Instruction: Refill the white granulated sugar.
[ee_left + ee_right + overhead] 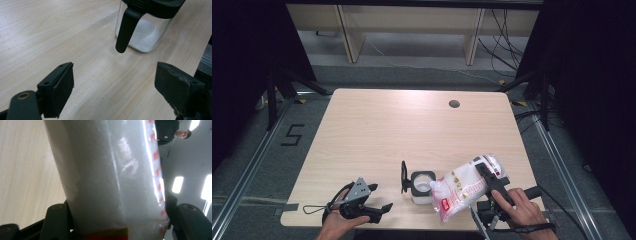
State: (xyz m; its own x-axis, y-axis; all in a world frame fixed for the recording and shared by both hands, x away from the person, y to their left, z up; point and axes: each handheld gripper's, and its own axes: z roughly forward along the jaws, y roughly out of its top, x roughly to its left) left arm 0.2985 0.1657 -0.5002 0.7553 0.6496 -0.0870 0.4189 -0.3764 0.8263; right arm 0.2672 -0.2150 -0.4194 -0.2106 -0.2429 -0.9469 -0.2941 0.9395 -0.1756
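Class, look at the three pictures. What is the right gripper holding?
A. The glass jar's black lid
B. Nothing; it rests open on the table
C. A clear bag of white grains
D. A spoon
C: the right gripper has its jaws clamped on the bag, tilted toward the open jar, and the right gripper view shows the bag between the jaws.

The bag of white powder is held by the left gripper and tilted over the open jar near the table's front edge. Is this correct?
Not quite: the right gripper holds the bag of white powder, as the high view shows. The left gripper is open and holds nothing. The rest stands: the bag tilts over the open jar near the table's front edge.
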